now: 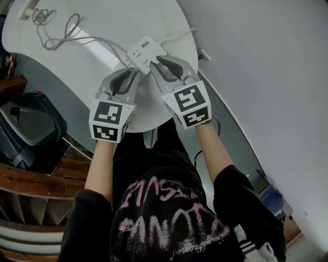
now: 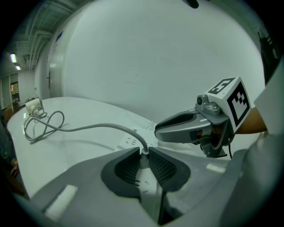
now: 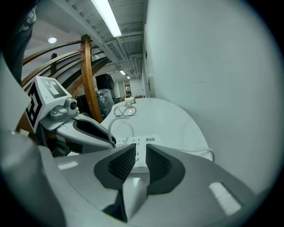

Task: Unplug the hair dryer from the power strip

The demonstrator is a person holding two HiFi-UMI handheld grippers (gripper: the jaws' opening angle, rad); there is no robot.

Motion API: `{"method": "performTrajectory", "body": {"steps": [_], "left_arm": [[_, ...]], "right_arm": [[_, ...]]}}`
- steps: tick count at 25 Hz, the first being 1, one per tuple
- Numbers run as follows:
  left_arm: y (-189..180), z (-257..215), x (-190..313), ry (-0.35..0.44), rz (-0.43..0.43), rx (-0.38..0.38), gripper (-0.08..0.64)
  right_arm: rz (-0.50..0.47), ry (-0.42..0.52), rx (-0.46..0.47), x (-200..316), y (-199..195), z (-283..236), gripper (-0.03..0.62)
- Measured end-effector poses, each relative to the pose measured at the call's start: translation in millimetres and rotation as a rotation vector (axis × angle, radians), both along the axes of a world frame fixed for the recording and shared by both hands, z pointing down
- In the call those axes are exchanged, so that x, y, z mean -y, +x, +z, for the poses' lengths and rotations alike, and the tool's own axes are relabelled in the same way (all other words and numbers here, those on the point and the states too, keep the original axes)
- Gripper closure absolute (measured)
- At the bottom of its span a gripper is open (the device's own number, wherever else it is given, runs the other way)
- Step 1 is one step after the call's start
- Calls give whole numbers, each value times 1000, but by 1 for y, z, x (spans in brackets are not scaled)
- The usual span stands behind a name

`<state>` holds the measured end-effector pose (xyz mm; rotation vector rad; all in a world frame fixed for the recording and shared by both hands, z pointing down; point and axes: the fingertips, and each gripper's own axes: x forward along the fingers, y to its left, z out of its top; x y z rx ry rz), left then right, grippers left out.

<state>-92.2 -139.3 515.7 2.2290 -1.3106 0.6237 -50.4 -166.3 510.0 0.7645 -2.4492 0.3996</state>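
A white power strip lies on the round white table. A grey cable runs from it to loose loops at the far left, ending at a small white object. My left gripper is at the strip's near left corner. In the left gripper view its jaws are shut on the white plug at the cable's end. My right gripper rests at the strip's near right side. Its jaws stand apart with nothing between them, and the strip shows beyond.
The strip's own white cord runs off the table's right edge toward a wall socket. A white wall stands close on the right. A black bin and wooden rails lie left of the table.
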Motion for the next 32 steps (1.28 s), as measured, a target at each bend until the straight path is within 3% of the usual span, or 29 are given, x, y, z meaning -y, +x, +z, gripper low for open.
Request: {"method": "performTrajectory", "body": {"steps": [13,32], "left_arm": [[1,0,-1,3,35,14,498],[3,-1,0,-5,65,42,498]], "right_arm": [[-90,-3,-119,0,-12,20,494],[-77,3,-138,1,-13,25,488]]}}
